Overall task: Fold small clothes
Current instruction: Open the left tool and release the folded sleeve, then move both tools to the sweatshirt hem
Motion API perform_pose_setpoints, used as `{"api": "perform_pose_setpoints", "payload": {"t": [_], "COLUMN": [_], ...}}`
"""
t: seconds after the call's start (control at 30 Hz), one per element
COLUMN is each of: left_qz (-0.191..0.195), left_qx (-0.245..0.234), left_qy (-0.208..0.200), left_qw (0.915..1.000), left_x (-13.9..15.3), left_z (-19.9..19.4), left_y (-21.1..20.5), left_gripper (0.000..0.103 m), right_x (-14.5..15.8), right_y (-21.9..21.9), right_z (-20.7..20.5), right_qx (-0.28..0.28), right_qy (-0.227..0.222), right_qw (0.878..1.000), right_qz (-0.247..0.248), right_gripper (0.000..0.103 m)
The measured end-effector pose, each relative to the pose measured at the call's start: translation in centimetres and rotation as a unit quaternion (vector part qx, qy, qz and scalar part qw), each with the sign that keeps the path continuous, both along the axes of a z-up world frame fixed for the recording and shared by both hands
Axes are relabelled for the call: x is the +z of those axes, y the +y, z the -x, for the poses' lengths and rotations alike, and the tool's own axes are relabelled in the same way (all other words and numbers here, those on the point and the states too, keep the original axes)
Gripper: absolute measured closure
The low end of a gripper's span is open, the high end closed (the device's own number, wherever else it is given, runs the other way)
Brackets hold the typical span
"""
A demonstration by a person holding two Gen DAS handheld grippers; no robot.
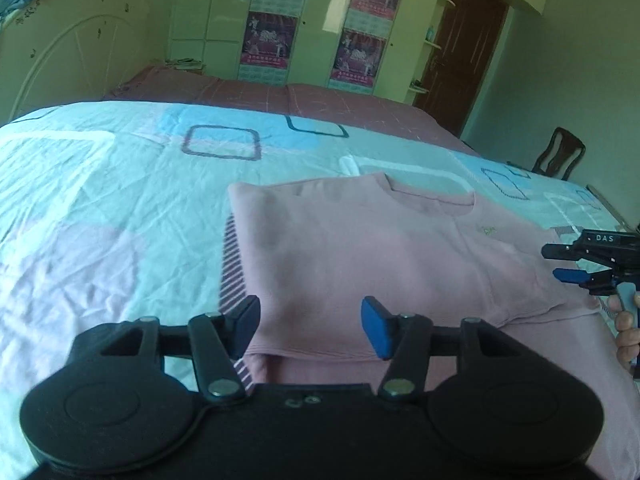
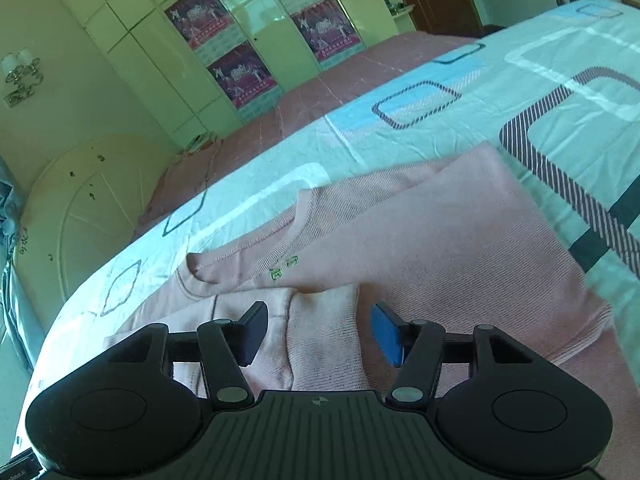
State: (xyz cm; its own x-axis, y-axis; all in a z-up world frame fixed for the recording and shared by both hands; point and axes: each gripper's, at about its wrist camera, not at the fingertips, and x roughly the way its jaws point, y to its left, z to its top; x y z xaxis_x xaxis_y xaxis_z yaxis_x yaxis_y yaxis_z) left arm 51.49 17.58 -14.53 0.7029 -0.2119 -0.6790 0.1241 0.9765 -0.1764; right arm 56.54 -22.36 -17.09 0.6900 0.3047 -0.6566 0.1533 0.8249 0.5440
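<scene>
A pink sweater (image 1: 360, 248) lies flat on the bed (image 1: 100, 208), on a pale sheet printed with blue and pink blocks and dark outlined rectangles. The sweater serves as the landmark here. It is partly folded: its body forms a neat rectangle with the neckline (image 1: 432, 196) at the far end, and a small green mark (image 1: 486, 231) sits just below the collar.

The left gripper (image 1: 310, 326) hovers over the sweater's near hem, its jaws standing apart with nothing pinched between them; the pink fabric lies underneath, not touched by the blue pads. The right gripper (image 2: 318, 334) hangs over the sweater's near side, by a folded-in sleeve (image 2: 324, 336) whose ribbed cuff lies below the gap between its fingers; its jaws are likewise apart and the pads press on nothing. In the left wrist view the right gripper (image 1: 560, 264) shows at the sweater's right edge, with a hand (image 1: 628, 328) on its handle.

Beyond the sweater, a dusty-rose bedspread (image 1: 280, 96) covers the far part of the bed. Behind it stands a pale wardrobe (image 1: 320, 20) carrying four posters (image 1: 268, 40), with a brown door (image 1: 460, 52) to its right and a dark wooden chair (image 1: 560, 154) off the sweater's far right.
</scene>
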Motion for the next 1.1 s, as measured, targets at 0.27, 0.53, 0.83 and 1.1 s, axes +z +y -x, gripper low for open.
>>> {"api": "perform_pose_setpoints", "payload": {"t": [0.27, 0.53, 0.83, 1.1], "left_qz": [-0.038, -0.065, -0.106, -0.055], "left_qx": [-0.025, -0.056, -0.064, -0.074], "left_qy": [0.037, 0.039, 0.047, 0.010], "left_qw": [0.9983, 0.9955, 0.9911, 0.9957], "left_x": [-3.1, -2.1, -3.8, -1.4], "left_z": [-1.5, -2.4, -14.6, -13.0], "left_y": [-1.4, -1.7, -2.6, -4.7], "left_gripper": [0.051, 0.051, 0.031, 0.030], "right_x": [-0.6, 0.1, -0.7, 0.6], "right_y": [1.6, 1.6, 9.3, 11.9], "right_z": [-0.5, 0.0, -6.0, -6.1], "right_qx": [0.056, 0.039, 0.154, 0.168], "right_qy": [-0.027, -0.040, -0.016, -0.061], "right_qw": [0.997, 0.989, 0.972, 0.972], "right_qz": [0.049, 0.135, 0.175, 0.151], "right_gripper": [0.099, 0.082, 0.069, 0.068]}}
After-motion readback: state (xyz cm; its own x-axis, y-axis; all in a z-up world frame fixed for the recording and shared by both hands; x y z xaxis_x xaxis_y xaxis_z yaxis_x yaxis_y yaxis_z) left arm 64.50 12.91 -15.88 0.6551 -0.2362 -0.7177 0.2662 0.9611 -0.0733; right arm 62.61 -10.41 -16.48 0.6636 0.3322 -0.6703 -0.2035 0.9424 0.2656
